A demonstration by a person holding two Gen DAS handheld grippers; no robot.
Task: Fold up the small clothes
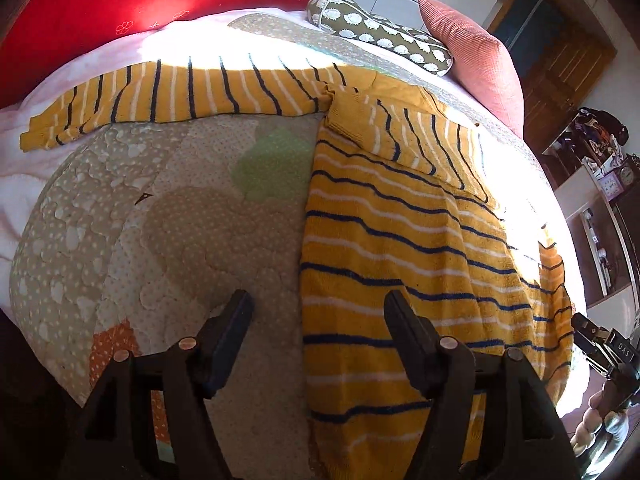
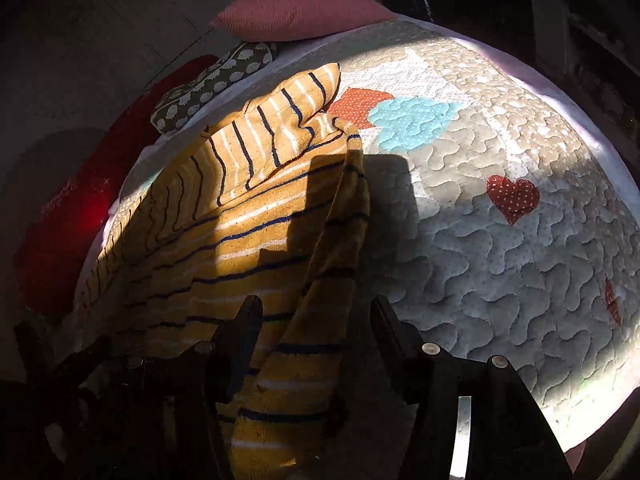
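Left wrist view: the left gripper (image 1: 318,312) hangs over the near part of a bed, its 2 jaws standing wide with nothing pressed between them. The left finger is over the bare quilt (image 1: 160,208); the right finger is over the body of the yellow striped sweater (image 1: 400,248). The sweater's left edge runs through the gap between the jaws, lying flat on the quilt. The sweater spreads from the near right toward the far side. One sleeve (image 1: 180,92) stretches out far to the left, and the other sleeve (image 1: 424,136) is folded across the chest. Beyond it lie a red pillow (image 1: 120,8), a patterned cushion (image 1: 380,28) and a pink cushion (image 1: 472,52). At the right edge the right gripper (image 1: 600,352) shows in part.

Right wrist view: the right gripper (image 2: 316,320) also stands wide, gripping nothing. The sweater's (image 2: 248,220) right edge is rumpled into a raised fold that runs from the far side down into the gap between the jaws, closer to the left finger. The right finger is over the bare quilt (image 2: 500,260), which bears a red heart patch (image 2: 512,198). Whether the cloth touches either finger I cannot tell. The folded sleeve (image 2: 276,128) lies on the far part of the sweater.
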